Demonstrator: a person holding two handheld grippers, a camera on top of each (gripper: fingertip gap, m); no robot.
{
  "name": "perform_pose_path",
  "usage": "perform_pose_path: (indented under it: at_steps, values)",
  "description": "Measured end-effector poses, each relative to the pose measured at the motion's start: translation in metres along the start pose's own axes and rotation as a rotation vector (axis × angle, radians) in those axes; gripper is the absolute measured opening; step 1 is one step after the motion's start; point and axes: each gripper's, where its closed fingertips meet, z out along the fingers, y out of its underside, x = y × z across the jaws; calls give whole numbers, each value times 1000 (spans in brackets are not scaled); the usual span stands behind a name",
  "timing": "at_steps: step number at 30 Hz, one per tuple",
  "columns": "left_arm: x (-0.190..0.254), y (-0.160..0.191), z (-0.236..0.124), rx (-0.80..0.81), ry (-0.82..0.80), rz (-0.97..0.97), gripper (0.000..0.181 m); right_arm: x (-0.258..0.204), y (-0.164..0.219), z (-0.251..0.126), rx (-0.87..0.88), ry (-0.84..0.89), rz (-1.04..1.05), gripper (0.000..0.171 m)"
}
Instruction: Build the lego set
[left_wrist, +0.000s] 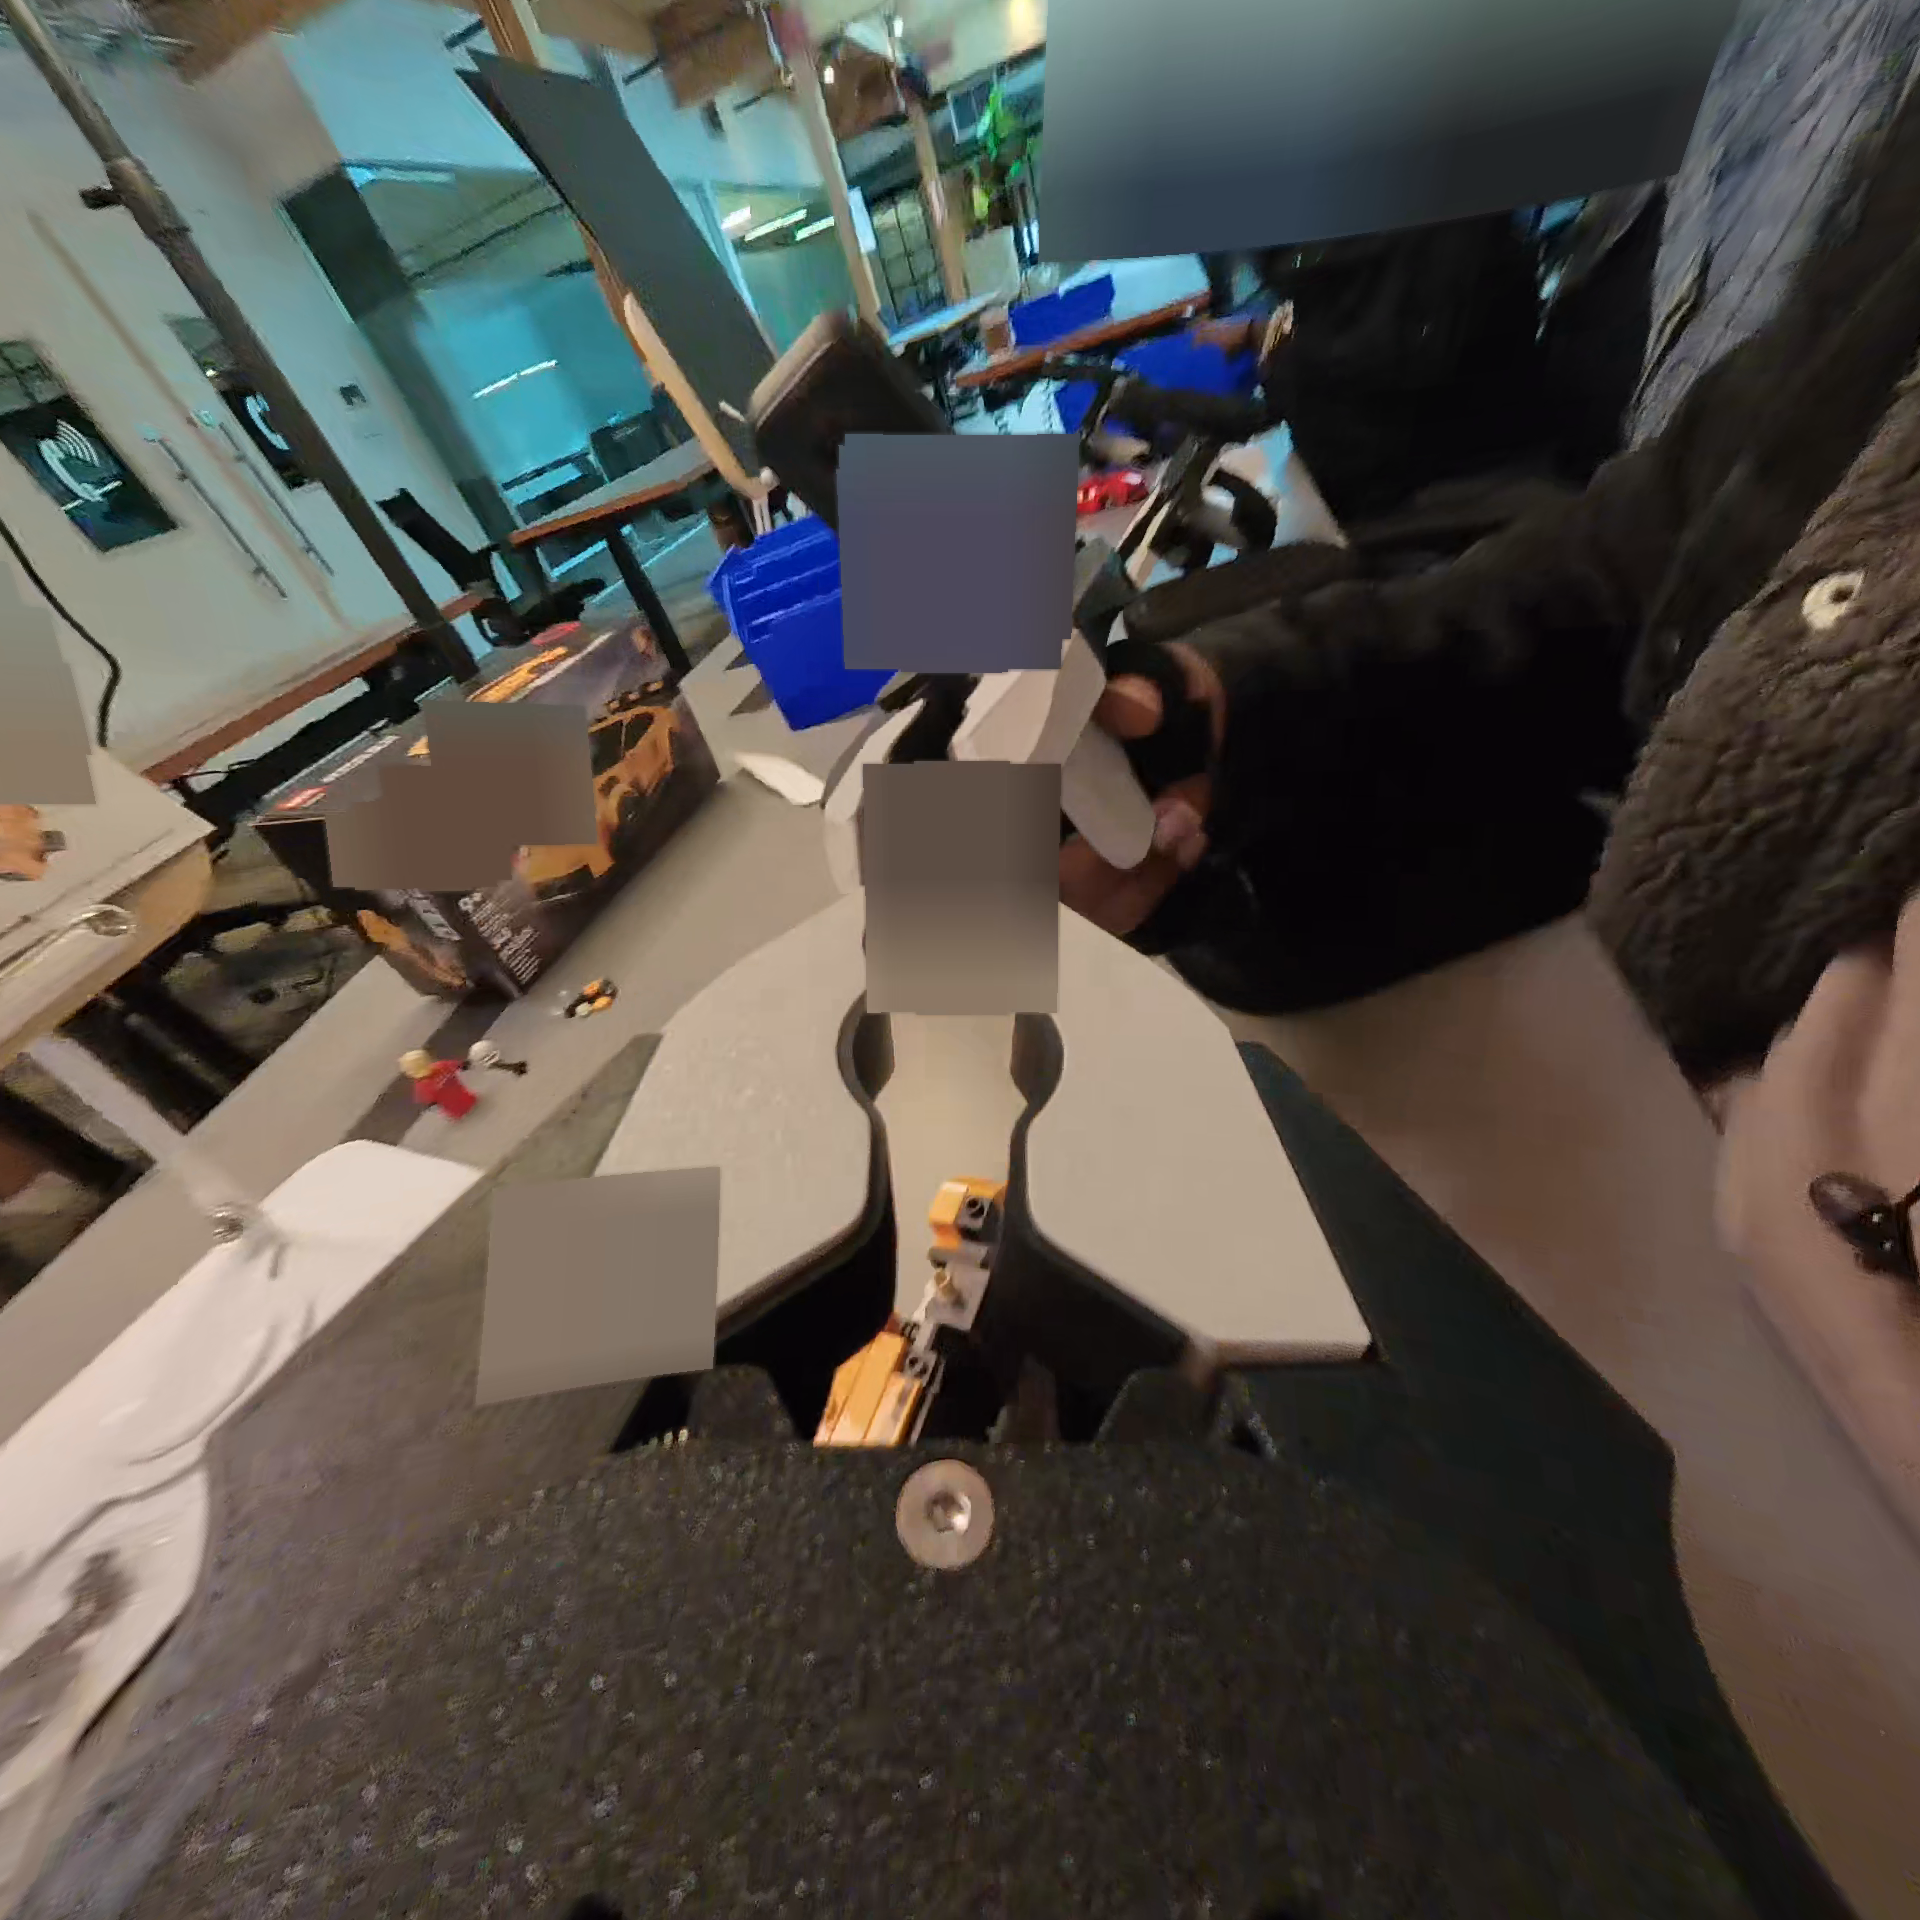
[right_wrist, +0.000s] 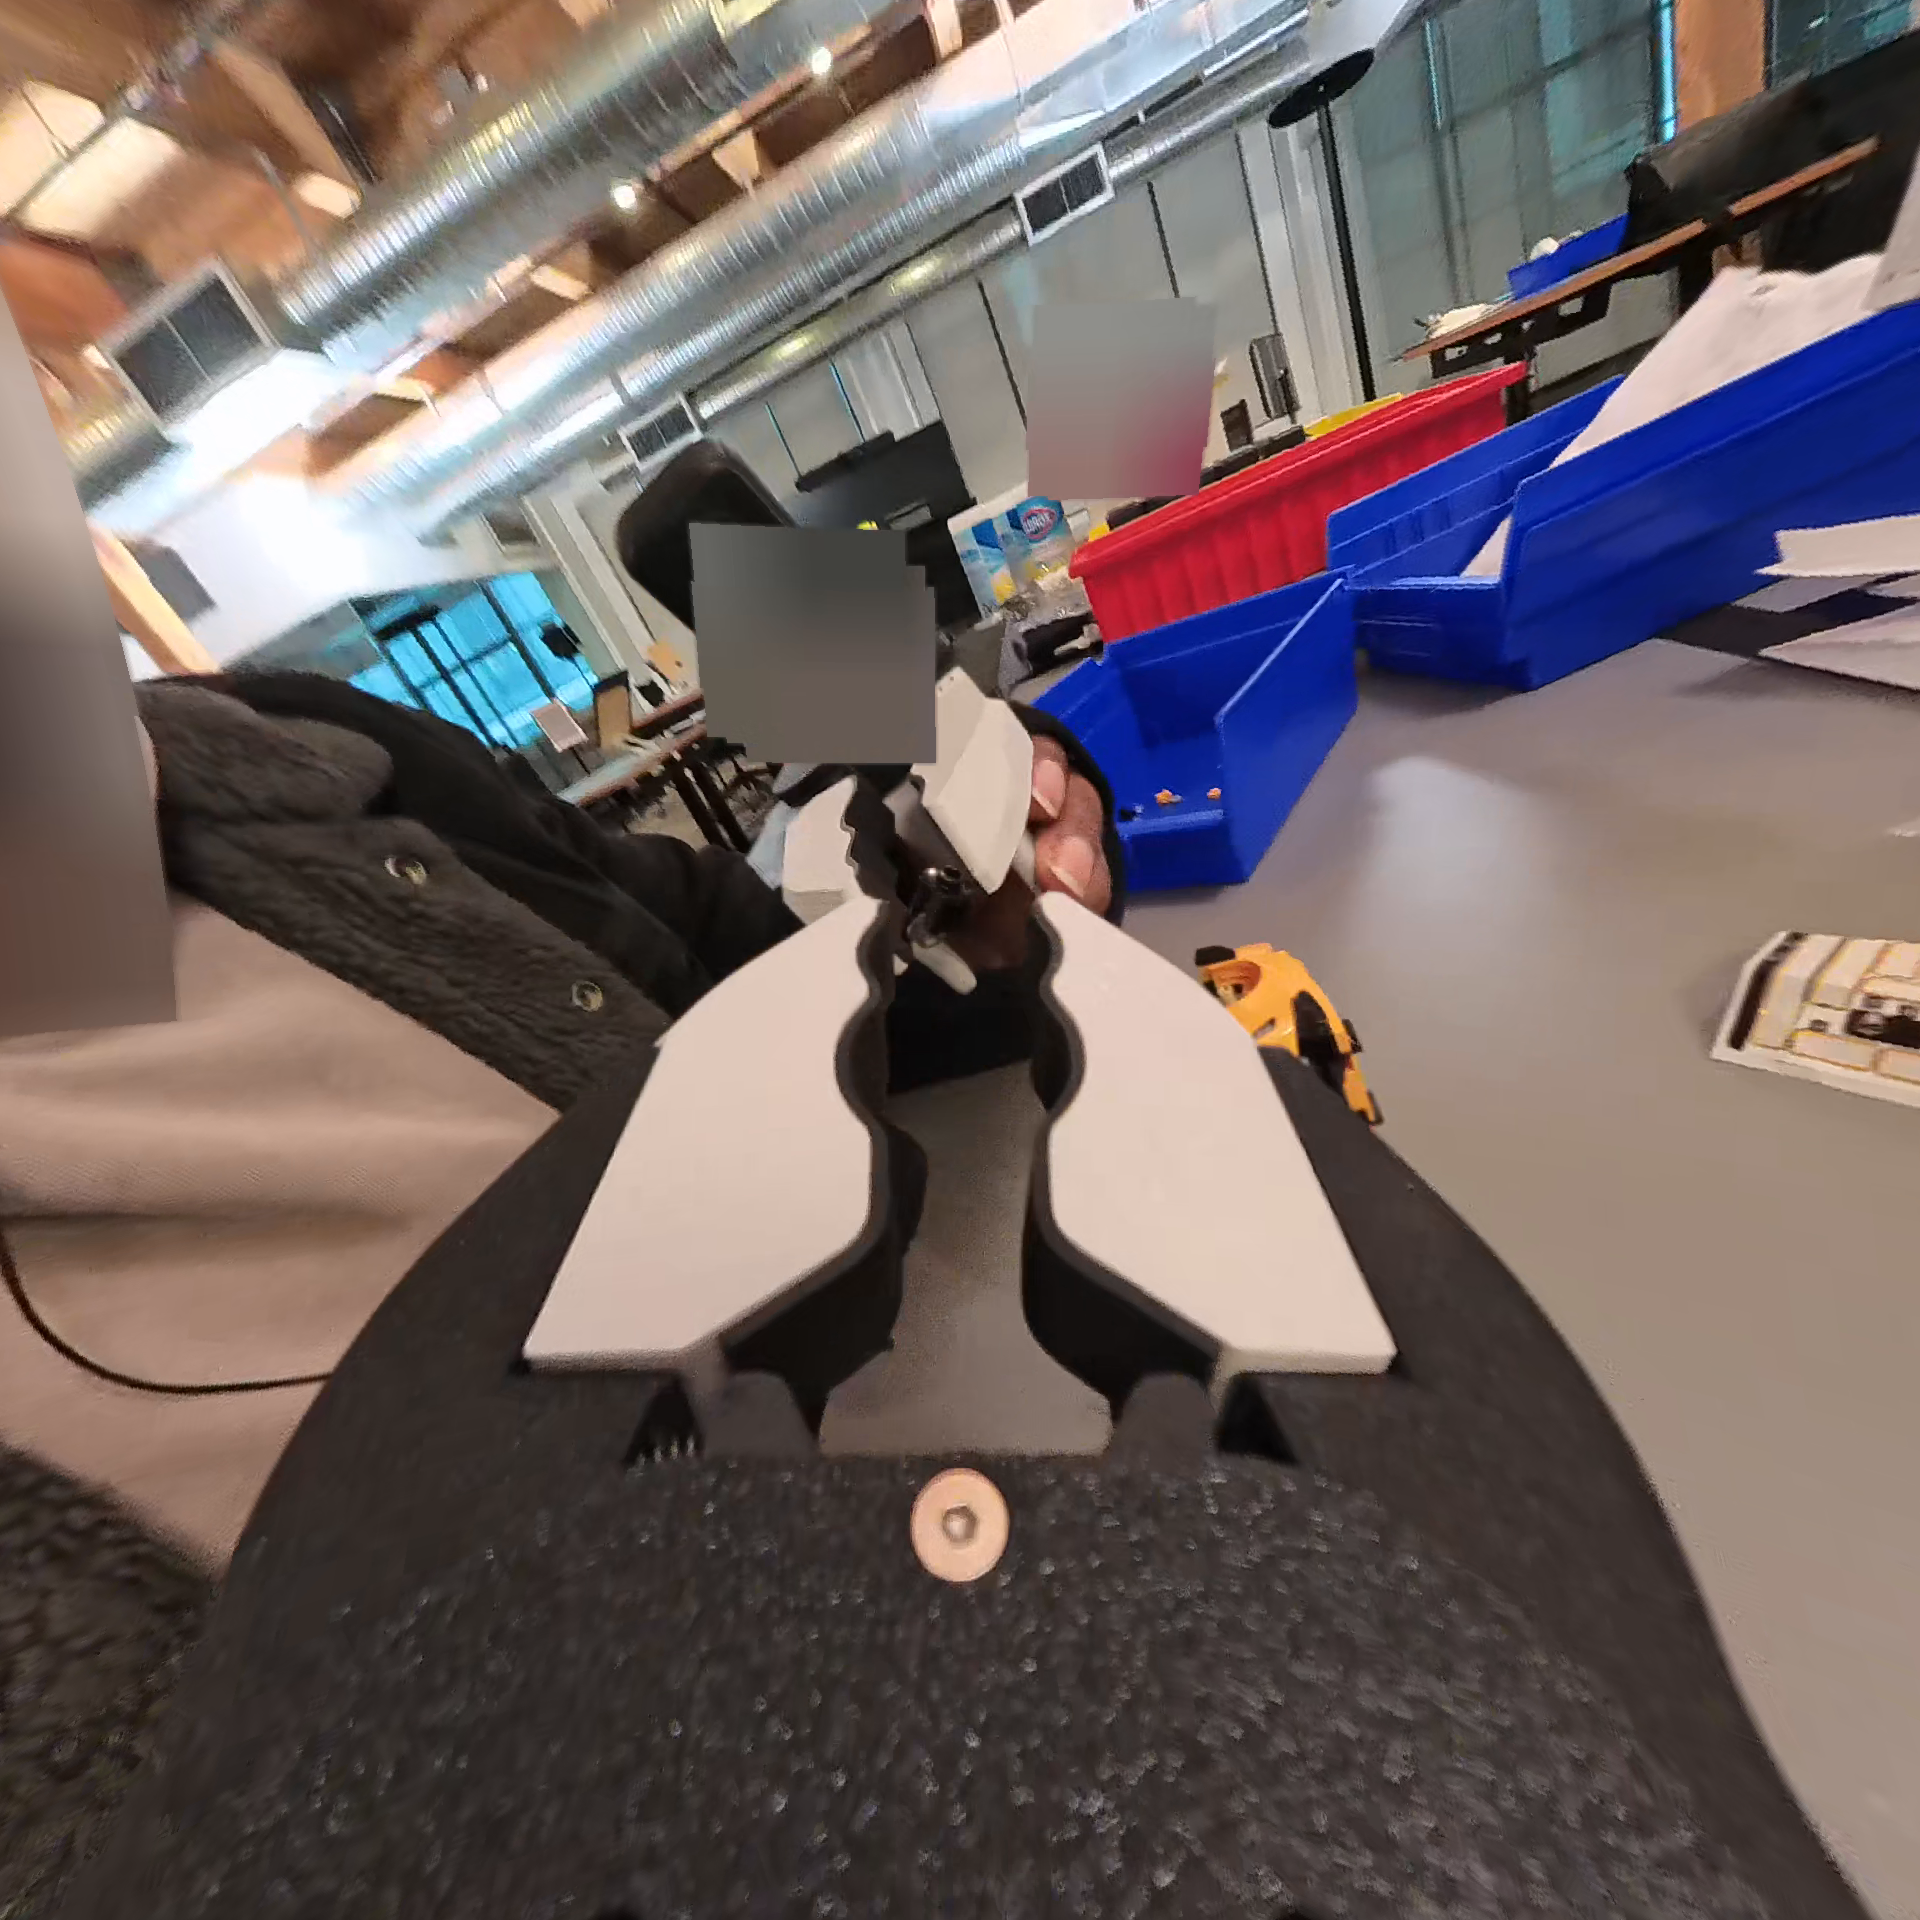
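Observation:
My left gripper (left_wrist: 954, 1029) has grey fingers that stand a narrow gap apart. A blurred patch hides its tips. A yellow, grey and black lego assembly (left_wrist: 930, 1309) shows in the gap near the finger bases. I cannot tell whether it is held or lies below. My right gripper (right_wrist: 961, 920) is slightly open with nothing between its fingers. The two grippers point at each other, tip to tip. The left one also shows in the right wrist view (right_wrist: 977, 800), held by a gloved hand (right_wrist: 1070, 831). A yellow lego car (right_wrist: 1288, 1013) lies on the table beside the right finger.
A lego box (left_wrist: 499, 935), a red minifigure (left_wrist: 442, 1081) and a small yellow-black piece (left_wrist: 590, 997) lie on the grey table (right_wrist: 1558, 1039). Blue bins (right_wrist: 1226, 748), a red bin (right_wrist: 1278, 520) and a printed sheet (right_wrist: 1829, 1008) are at the right. A dark fleece jacket (right_wrist: 416, 831) is close by. Both grippers' tips are close together, under 4 cm apart.

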Motion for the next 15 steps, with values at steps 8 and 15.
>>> perform_pose_path:
  at_steps: [8, 15]
  values:
    - [0, 4, 1, 55, 3, -39, 18, -2, 12, 8, -8, -101, 141, 15]
    - [2, 10, -1, 29, 10, -18, 17, 0, 16, 11, 1, -123, 188, 8]
